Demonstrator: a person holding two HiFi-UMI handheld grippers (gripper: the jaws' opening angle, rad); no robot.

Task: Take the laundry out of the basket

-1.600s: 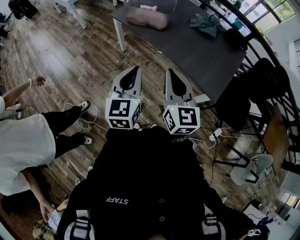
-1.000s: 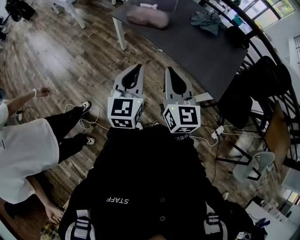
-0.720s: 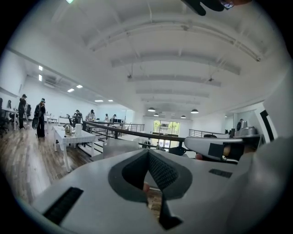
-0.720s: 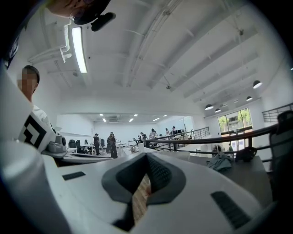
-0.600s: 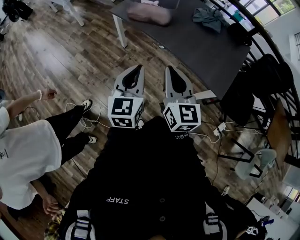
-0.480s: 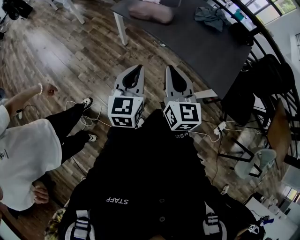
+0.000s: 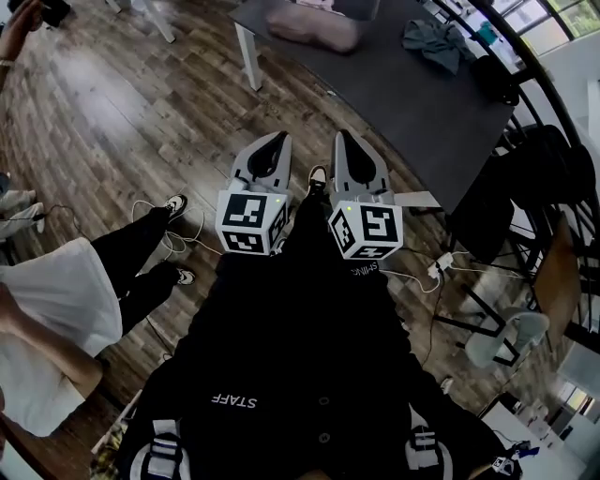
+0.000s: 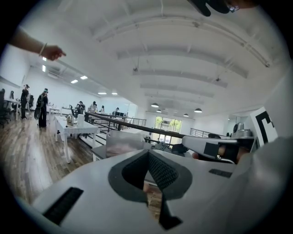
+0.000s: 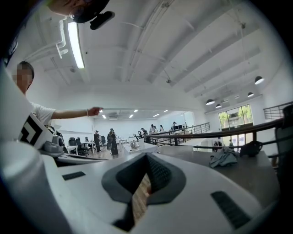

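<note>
A clear basket holding pink laundry stands at the near end of the dark table, at the top of the head view. In the left gripper view the basket lies straight ahead past the jaws. A grey-green garment lies loose on the tabletop and also shows in the right gripper view. My left gripper and right gripper are held side by side before my chest, over the wooden floor and short of the table. Both are shut with nothing between the jaws, as the left gripper and right gripper views show.
A person in a white shirt stands at the left, with white cables on the floor beside their shoes. A black chair, a grey chair and a railing crowd the right. A black bag sits on the table's far side.
The table and basket have come lower and closer in the head view. A shoe now shows between the grippers. The bystander's arm has swung up and away. Both grippers stay shut.
</note>
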